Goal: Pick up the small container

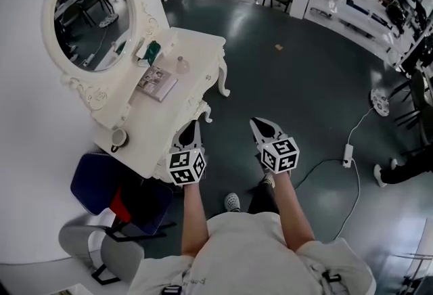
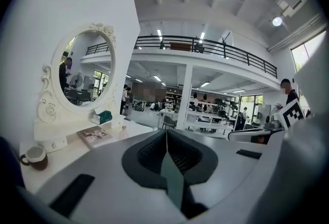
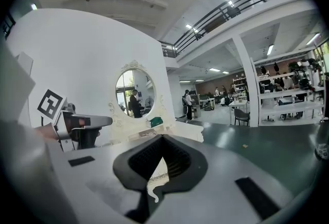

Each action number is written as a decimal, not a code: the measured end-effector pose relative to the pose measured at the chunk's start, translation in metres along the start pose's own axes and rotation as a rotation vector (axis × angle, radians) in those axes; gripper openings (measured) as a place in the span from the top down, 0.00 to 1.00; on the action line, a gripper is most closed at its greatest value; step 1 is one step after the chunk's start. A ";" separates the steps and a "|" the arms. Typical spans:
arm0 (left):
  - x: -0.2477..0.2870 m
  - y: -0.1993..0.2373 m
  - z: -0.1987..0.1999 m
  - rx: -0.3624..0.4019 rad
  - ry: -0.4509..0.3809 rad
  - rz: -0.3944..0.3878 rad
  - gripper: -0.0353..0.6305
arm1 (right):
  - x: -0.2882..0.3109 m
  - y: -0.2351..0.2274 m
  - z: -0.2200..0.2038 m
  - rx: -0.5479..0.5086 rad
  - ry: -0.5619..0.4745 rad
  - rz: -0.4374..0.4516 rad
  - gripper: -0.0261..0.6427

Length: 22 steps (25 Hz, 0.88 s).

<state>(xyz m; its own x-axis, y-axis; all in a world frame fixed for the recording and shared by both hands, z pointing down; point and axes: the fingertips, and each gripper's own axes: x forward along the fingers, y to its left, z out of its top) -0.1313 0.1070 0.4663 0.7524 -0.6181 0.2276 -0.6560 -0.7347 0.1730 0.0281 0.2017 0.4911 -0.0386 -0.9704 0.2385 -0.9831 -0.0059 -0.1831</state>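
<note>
A white dressing table (image 1: 196, 43) stands against the white wall on the left, its oval mirror (image 1: 91, 16) on the wall side and its curved front edge facing the open room. To the right of that edge the dark floor (image 1: 304, 84) lies wide and bare, crossed only by a white cable (image 1: 355, 128) far to the right. A blue chair (image 1: 95, 182) sits at the near end of the table, left of the person's arm.

The left gripper (image 1: 191, 128) is held just off the table's front edge, near a carved leg (image 1: 203, 111), pointing slightly downward along the table. Its jaws are closed tip to tip with nothing between them. The right gripper (image 1: 257, 123) hangs over bare floor, well clear of the furniture; its jaws also meet at the tips and hold nothing.

The small container (image 1: 181, 65), a pale, rounded little bottle, stands on the table top towards the far end, just beside a green box (image 1: 153, 51) and beyond a book (image 1: 157, 82). It is well ahead of the left gripper and untouched; the right gripper is farther from it still. A cup (image 1: 118, 139) rests at the table's near end
</note>
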 end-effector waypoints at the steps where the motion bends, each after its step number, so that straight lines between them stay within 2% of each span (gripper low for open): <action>1: 0.001 0.001 0.000 -0.001 0.000 0.004 0.90 | 0.000 -0.001 0.001 0.003 -0.002 0.000 0.94; 9: 0.013 0.016 0.004 0.002 -0.009 0.038 0.90 | 0.021 -0.007 0.001 0.021 -0.002 0.034 0.94; 10: 0.015 0.018 0.005 0.005 -0.005 0.042 0.87 | 0.025 -0.009 0.002 0.025 -0.002 0.039 0.94; 12: 0.023 0.024 0.006 0.010 0.005 0.050 0.76 | 0.035 -0.013 0.003 0.037 0.001 0.050 0.94; 16: 0.045 0.035 0.014 0.012 0.009 0.056 0.67 | 0.057 -0.023 0.013 0.078 -0.013 0.080 0.94; 22: 0.082 0.042 0.033 0.037 -0.008 0.036 0.62 | 0.097 -0.054 0.035 0.089 -0.021 0.068 0.94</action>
<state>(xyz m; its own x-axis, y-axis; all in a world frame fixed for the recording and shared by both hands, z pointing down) -0.0951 0.0159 0.4603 0.7287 -0.6466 0.2256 -0.6802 -0.7216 0.1291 0.0836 0.0993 0.4905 -0.0997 -0.9741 0.2028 -0.9586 0.0394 -0.2820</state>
